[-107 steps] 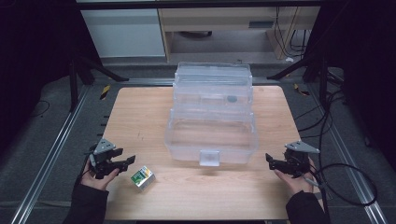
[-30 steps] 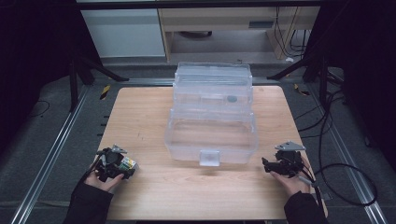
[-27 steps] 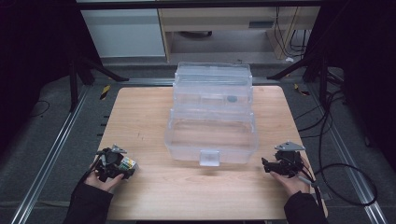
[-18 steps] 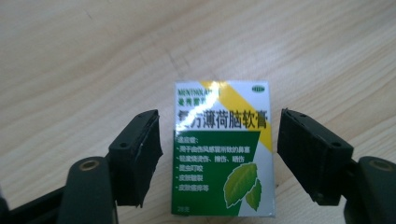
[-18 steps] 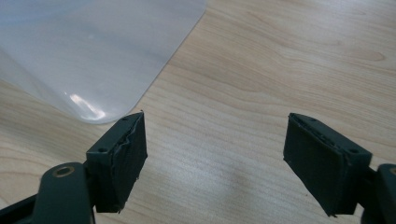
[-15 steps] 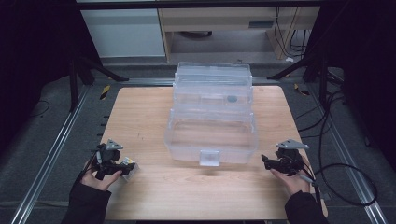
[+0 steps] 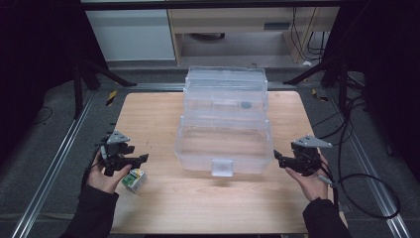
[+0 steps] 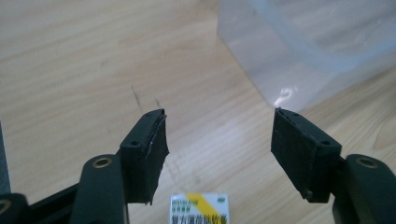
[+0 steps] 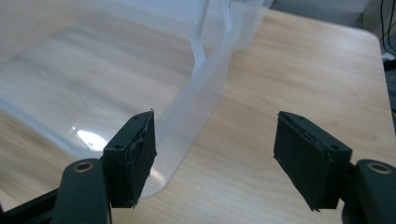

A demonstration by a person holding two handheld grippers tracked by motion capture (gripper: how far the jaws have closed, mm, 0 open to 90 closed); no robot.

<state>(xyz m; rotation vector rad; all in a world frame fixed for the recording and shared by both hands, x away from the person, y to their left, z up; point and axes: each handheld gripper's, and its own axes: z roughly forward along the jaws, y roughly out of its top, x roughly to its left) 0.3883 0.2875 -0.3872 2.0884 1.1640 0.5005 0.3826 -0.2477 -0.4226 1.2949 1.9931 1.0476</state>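
A small white box with green and yellow print (image 7: 134,179) lies on the wooden table (image 7: 163,114) near the front left. My left gripper (image 7: 139,159) hovers just behind and above it, open, with nothing between its fingers. In the left gripper view the box (image 8: 198,209) peeks out at the bottom, below the open gripper (image 8: 219,135). A clear plastic storage bin (image 7: 225,144), lid swung back, stands at the table's middle. My right gripper (image 7: 278,158) is open beside the bin's right front corner (image 9: 187,140), apart from it, its jaws spread wide (image 9: 215,140).
The bin's near corner (image 8: 280,88) lies ahead and right of the left gripper. A small dark round thing (image 7: 245,104) sits in the bin's back section. Metal rails (image 7: 54,163) run along both table sides. Cables (image 7: 356,183) trail on the right floor.
A second ago the left gripper sat low over the small box. It has since lifted and drawn back, and the box lies uncovered on the table. The right gripper barely moved.
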